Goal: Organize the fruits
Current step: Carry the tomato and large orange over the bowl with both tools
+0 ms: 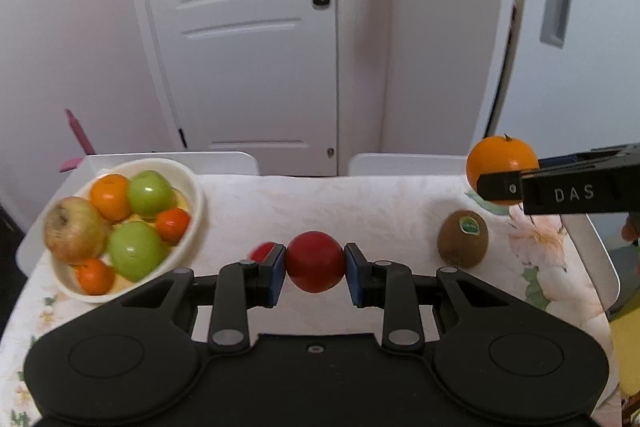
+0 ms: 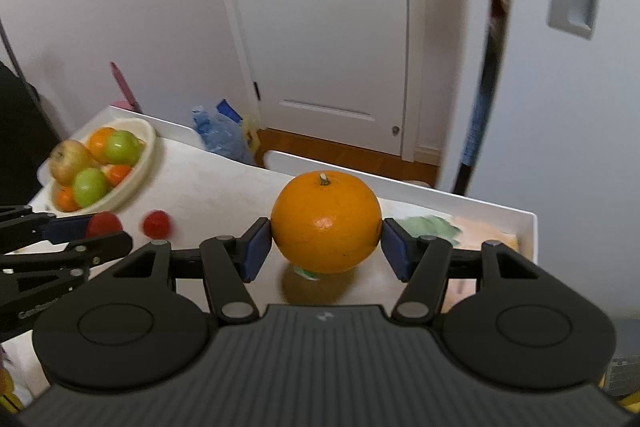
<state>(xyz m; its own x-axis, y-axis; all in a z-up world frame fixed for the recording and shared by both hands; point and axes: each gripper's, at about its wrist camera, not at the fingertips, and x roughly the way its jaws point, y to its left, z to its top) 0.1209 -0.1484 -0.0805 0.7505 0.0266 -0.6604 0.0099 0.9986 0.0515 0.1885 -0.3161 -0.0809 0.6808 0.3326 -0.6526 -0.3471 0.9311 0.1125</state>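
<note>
Left gripper (image 1: 315, 269) has its blue-padded fingers (image 1: 276, 277) pinched on a round glossy red fruit (image 1: 315, 261) (tomato or apple, cannot tell), pads touching both sides, fruit apparently held just above the white floral tablecloth (image 1: 380, 211); a second small red round fruit (image 1: 262, 251) sits on the cloth just behind the left finger, mostly hidden in that view, clearer from the right wrist camera (image 2: 157, 223); right gripper (image 2: 326, 241) is closed about halfway on a large round orange with a short stem (image 2: 326, 221), pads against both sides, orange lifted clear of the table and casting a shadow below; from the left view the same orange (image 1: 502, 163) hangs at the right side of the table above a brown fuzzy kiwi with a green sticker (image 1: 463, 239), which rests on the cloth; cream oval ceramic bowl (image 1: 192, 231) stands at the left end of the table, well apart from both held fruits, piled with two green apples (image 1: 150, 194), a yellowish-brown apple (image 1: 72, 229) and several small oranges (image 1: 109, 197); white panelled door (image 1: 248, 47) behind
</note>
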